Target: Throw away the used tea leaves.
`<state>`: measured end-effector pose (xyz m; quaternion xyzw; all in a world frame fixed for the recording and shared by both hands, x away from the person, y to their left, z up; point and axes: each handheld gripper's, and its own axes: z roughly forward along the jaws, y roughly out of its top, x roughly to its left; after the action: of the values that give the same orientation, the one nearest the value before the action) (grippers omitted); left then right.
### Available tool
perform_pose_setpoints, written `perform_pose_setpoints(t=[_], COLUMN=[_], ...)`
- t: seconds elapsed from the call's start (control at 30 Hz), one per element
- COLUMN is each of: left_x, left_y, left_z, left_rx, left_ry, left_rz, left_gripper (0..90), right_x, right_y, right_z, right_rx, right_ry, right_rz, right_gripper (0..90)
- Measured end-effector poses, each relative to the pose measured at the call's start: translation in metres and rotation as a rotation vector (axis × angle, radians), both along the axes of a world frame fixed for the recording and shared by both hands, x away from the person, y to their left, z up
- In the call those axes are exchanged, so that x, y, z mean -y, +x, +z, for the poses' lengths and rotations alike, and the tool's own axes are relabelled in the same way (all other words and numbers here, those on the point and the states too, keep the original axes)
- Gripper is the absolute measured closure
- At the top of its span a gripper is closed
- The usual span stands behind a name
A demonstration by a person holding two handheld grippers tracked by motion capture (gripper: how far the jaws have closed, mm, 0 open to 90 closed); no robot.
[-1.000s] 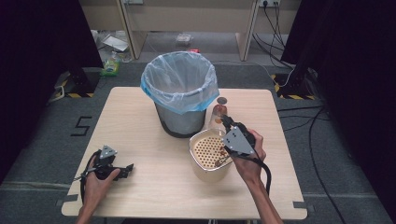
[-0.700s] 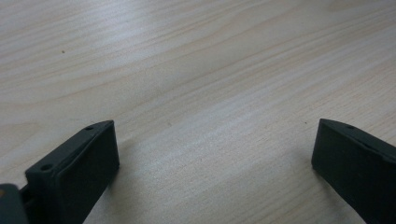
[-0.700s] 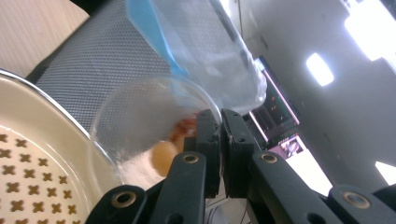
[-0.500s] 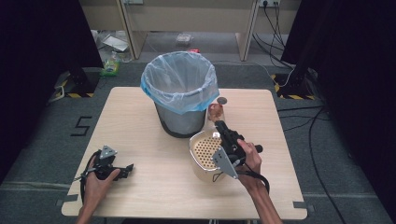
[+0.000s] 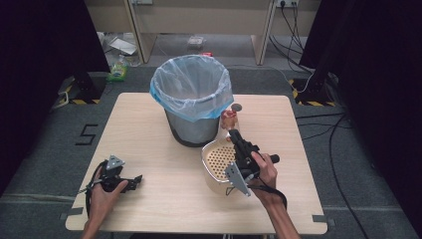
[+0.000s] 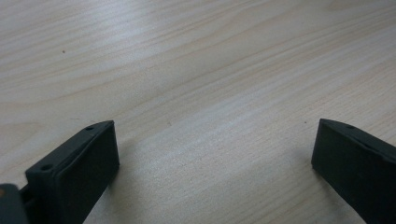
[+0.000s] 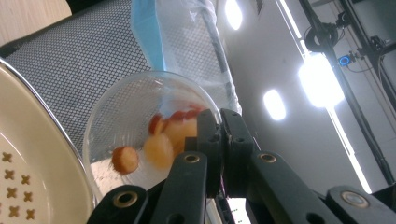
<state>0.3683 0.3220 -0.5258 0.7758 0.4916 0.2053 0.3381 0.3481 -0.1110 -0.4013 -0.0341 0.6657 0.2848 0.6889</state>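
Right gripper (image 5: 234,135) pinches the rim of a clear plastic cup (image 5: 229,119) beside the bin; left gripper (image 5: 130,182) lies idle on the counter (image 5: 164,164).

In the high view the right hand (image 5: 263,169) holds its gripper over a cream perforated basket (image 5: 215,160), reaching toward the cup, which sits between that basket and a grey mesh bin (image 5: 193,107) lined with a blue-edged bag. In the right gripper view the jaws are pressed together on the rim of the cup (image 7: 149,135), tilted, with round orange and red pieces (image 7: 159,144) inside, blurred; the mesh bin (image 7: 79,70) is just behind and the basket rim (image 7: 42,154) at the left. In the left gripper view the 2 jaws stand spread wide over bare wood (image 6: 205,93), holding nothing. The left hand (image 5: 102,191) rests near the counter's front left corner, well apart from the bin.
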Motion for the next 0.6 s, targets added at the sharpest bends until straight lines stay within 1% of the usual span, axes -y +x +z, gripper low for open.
perform_pose_setpoints(t=[0.07, 0.1, 0.13, 0.17, 0.2, 0.23, 0.37, 0.43, 0.47, 0.5, 0.53, 0.57, 0.6], left_x=[-0.0004, -0.0004, -0.0004, -0.0002, -0.0002, -0.0004, -0.0001, -0.0003, -0.0003, -0.0002, -0.0002, -0.0003, -0.0003], left_y=[0.0003, 0.0003, 0.0003, 0.0001, 0.0002, 0.0002, 0.0000, 0.0002, 0.0002, 0.0001, 0.0002, 0.0002, 0.0002], left_z=[0.0000, 0.0000, 0.0000, 0.0000, 0.0000, 0.0000, 0.0000, 0.0000, 0.0000, 0.0000, 0.0000, 0.0000, 0.0000], left_rx=[-0.004, -0.004, -0.004, -0.002, -0.003, -0.004, -0.001, -0.003, -0.003, -0.002, -0.002, -0.003, -0.003], left_ry=[-0.003, -0.003, -0.003, -0.001, -0.002, -0.003, -0.001, -0.003, -0.003, -0.002, -0.002, -0.003, -0.003], left_rz=[-0.001, -0.001, -0.001, 0.000, 0.000, -0.001, 0.000, 0.000, 0.000, 0.000, 0.000, 0.000, -0.001], left_gripper=[0.0, 0.0, 0.0, 0.0, 0.0, 0.0, 0.0, 0.0, 0.0, 0.0, 0.0, 0.0, 0.0], right_x=[-0.0010, -0.0008, -0.0009, -0.0009, -0.0007, -0.0003, 0.0000, -0.0005, -0.0005, -0.0005, -0.0005, -0.0005, -0.0014], right_y=[0.0005, 0.0001, -0.0005, -0.0005, -0.0016, -0.0005, 0.0012, -0.0012, -0.0012, -0.0010, -0.0032, -0.0032, -0.0056], right_z=[0.0003, 0.0002, 0.0004, 0.0004, 0.0018, 0.0005, -0.0039, -0.0017, -0.0017, -0.0042, -0.0037, -0.0037, -0.0024], right_rx=[0.005, 0.009, 0.024, 0.024, 0.046, 0.051, 0.051, 0.085, 0.085, 0.081, 0.095, 0.095, 0.112], right_ry=[0.001, 0.009, 0.013, 0.013, 0.014, 0.005, -0.009, -0.019, -0.019, -0.003, 0.002, 0.002, 0.000], right_rz=[0.000, 0.000, 0.001, 0.001, 0.003, -0.007, -0.012, -0.003, -0.003, -0.009, 0.000, 0.000, 0.011], right_gripper=[88.0, 88.0, 88.0, 88.0, 88.0, 88.0, 88.0, 88.0, 88.0, 88.0, 88.1, 88.1, 88.0])
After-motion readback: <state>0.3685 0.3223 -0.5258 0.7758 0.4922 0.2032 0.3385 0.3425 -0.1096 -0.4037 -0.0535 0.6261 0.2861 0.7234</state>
